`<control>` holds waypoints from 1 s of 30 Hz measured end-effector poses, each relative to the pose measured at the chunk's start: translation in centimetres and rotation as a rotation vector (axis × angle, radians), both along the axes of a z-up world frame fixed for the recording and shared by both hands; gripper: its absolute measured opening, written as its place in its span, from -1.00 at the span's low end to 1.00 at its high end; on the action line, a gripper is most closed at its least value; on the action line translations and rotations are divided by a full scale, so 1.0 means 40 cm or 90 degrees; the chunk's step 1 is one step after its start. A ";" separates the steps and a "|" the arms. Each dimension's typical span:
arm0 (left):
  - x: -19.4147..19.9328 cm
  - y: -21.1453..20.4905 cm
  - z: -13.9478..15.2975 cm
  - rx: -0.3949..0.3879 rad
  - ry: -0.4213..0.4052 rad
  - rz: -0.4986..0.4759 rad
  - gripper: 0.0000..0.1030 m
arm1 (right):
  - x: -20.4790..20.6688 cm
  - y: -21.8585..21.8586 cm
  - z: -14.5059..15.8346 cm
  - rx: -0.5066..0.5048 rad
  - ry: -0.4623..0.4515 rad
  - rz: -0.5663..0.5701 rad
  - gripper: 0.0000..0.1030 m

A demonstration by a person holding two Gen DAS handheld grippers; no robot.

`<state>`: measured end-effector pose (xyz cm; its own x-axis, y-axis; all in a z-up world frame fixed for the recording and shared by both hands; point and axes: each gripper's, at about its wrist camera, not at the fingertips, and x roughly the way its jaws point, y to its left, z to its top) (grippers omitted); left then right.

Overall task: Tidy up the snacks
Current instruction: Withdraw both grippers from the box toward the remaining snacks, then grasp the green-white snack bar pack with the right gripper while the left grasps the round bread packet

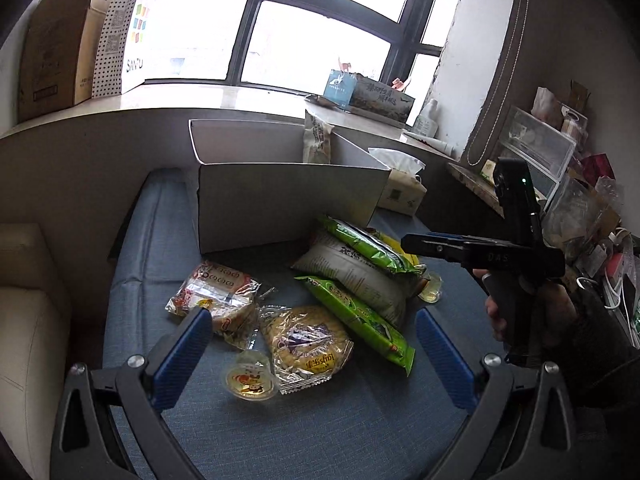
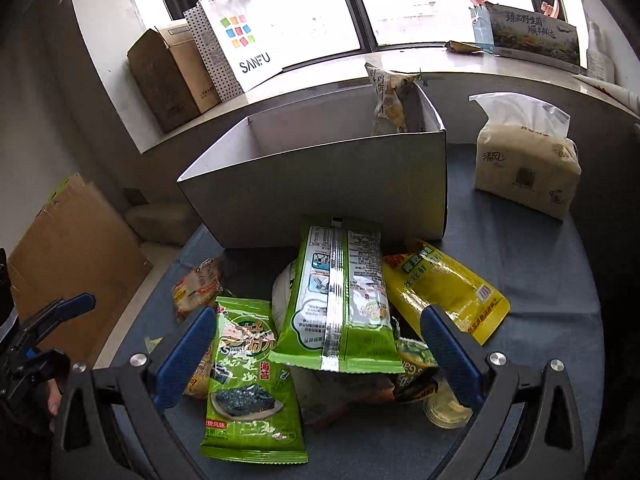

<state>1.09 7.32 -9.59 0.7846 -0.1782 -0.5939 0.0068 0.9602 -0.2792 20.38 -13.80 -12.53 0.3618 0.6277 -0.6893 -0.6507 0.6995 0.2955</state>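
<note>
Here, the left gripper (image 1: 314,354) is held wide open over the blue bench (image 1: 320,432), with nothing between its 2 blue fingers (image 1: 180,356). Just past them a jelly cup (image 1: 250,376) and a round cake pack (image 1: 306,344) are seen. The right gripper (image 2: 318,354) is also spread wide and empty, above a pile of green snack bags (image 2: 340,296). A yellow pouch (image 2: 448,292) is laid beside them. Behind the pile, a white box (image 2: 320,184) is set near the far edge, with 1 snack bag (image 2: 390,100) inside.
</note>
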 end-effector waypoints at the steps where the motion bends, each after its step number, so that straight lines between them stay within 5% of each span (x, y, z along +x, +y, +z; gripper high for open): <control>1: -0.002 0.004 -0.002 0.000 0.001 0.003 0.99 | 0.016 0.013 -0.004 -0.003 0.001 0.001 1.00; 11: -0.015 0.033 -0.024 -0.004 0.014 0.012 1.00 | 0.146 0.098 -0.103 -0.058 0.082 -0.006 1.00; 14: -0.015 0.037 -0.031 -0.005 0.019 0.013 0.99 | 0.150 0.100 -0.117 -0.073 0.081 -0.012 0.45; 20: -0.007 0.040 -0.044 -0.006 0.030 0.015 0.99 | 0.137 0.092 -0.090 -0.068 0.062 0.012 0.31; 30: 0.107 0.076 -0.083 0.061 0.077 -0.010 0.99 | 0.042 -0.019 0.029 -0.006 0.017 0.029 0.31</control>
<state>5.35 10.38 -12.90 0.7040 -0.1284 -0.6985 -0.0058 0.9825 -0.1864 22.06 -14.55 -11.38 0.3142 0.6373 -0.7037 -0.6744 0.6715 0.3071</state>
